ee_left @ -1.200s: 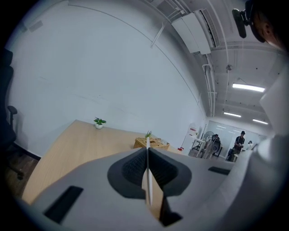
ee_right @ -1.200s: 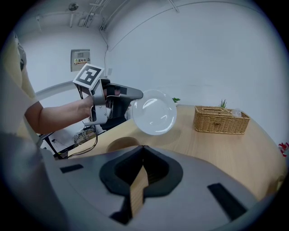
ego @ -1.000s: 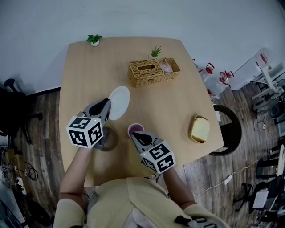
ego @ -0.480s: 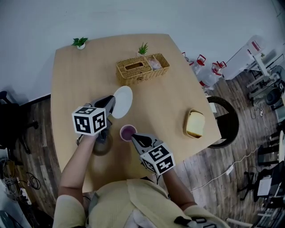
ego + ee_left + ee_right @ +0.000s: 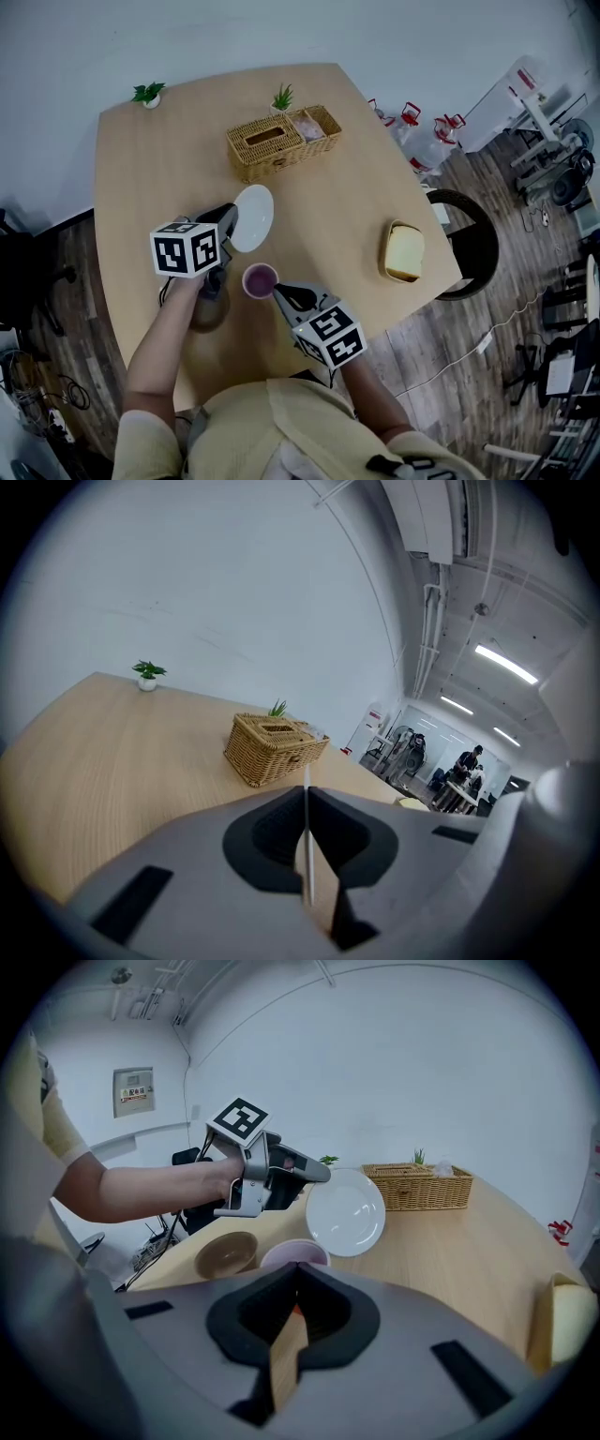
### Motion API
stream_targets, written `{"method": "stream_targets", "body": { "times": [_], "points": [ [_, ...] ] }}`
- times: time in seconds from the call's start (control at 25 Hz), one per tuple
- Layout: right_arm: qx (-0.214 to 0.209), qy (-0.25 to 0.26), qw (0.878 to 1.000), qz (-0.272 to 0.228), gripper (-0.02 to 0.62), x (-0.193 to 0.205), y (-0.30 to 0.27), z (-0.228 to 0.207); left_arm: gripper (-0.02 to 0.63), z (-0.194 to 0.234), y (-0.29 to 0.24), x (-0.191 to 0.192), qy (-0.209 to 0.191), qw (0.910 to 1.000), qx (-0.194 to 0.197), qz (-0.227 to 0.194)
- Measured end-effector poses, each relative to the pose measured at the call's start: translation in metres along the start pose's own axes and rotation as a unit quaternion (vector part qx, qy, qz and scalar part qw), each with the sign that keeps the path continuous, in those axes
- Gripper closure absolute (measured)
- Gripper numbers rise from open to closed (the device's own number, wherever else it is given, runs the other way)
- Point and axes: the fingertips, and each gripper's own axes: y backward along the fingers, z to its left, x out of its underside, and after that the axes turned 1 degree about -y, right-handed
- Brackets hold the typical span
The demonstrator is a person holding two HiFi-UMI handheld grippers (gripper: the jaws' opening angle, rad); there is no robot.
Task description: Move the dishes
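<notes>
Two claws work over the near half of the table (image 5: 349, 202), close to its left edge. The left claw (image 5: 229, 216) is pinched on the near-left rim of the white plate (image 5: 253, 217); in the left gripper view the plate shows only as a thin white line, edge-on, between the closed jaws (image 5: 307, 846). In the right gripper view the plate (image 5: 347, 1213) stands tilted, its face turned toward the camera, and the left claw (image 5: 322, 1174) grips it from the side. The right claw (image 5: 279, 289) has its jaws pressed together right at the near rim of the pink cup (image 5: 260, 279), which stands on the table just in front of the plate; whether the tips catch the rim cannot be told from the right gripper view, where the cup (image 5: 293, 1255) peeks out just beyond them. A brown bowl (image 5: 208, 309) sits beside the cup toward the left edge, partly under the left hand. A wicker basket (image 5: 281, 141) stands near the far edge, with a small green plant (image 5: 282, 97) behind it and another plant (image 5: 147, 93) at the far left corner. A pale yellow dish (image 5: 405, 251) lies near the right edge, well apart from the rest.
</notes>
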Motion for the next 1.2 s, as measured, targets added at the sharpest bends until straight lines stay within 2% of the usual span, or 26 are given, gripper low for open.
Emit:
{"method": "stream_targets", "body": {
  "times": [0.16,0.4,0.72,0.88,1.04,1.2],
  "points": [
    [0.003,-0.004,1.0,0.001,0.58,0.001,0.0,-0.002,0.581,0.011,-0.003,0.005,0.013,0.9998,-0.008,0.015],
    [0.004,-0.007,1.0,0.0,0.58,0.002,0.002,-0.002,0.58,0.03,-0.007,0.011,-0.018,0.9976,-0.049,0.045],
    [0.011,-0.02,1.0,0.005,0.58,0.009,0.003,-0.01,0.578,0.065,-0.024,0.029,-0.04,0.9884,-0.099,0.109],
    [0.014,-0.024,1.0,0.007,0.58,0.011,0.004,-0.014,0.577,0.076,-0.032,0.043,-0.026,0.9852,-0.103,0.134],
    [0.016,-0.026,0.999,0.009,0.58,0.012,0.004,-0.016,0.575,0.082,-0.039,0.048,-0.015,0.9847,-0.1,0.142],
    [0.015,-0.024,1.0,0.011,0.58,0.013,0.003,-0.014,0.571,0.084,-0.042,0.051,-0.039,0.9817,-0.109,0.151]
  ]
}}
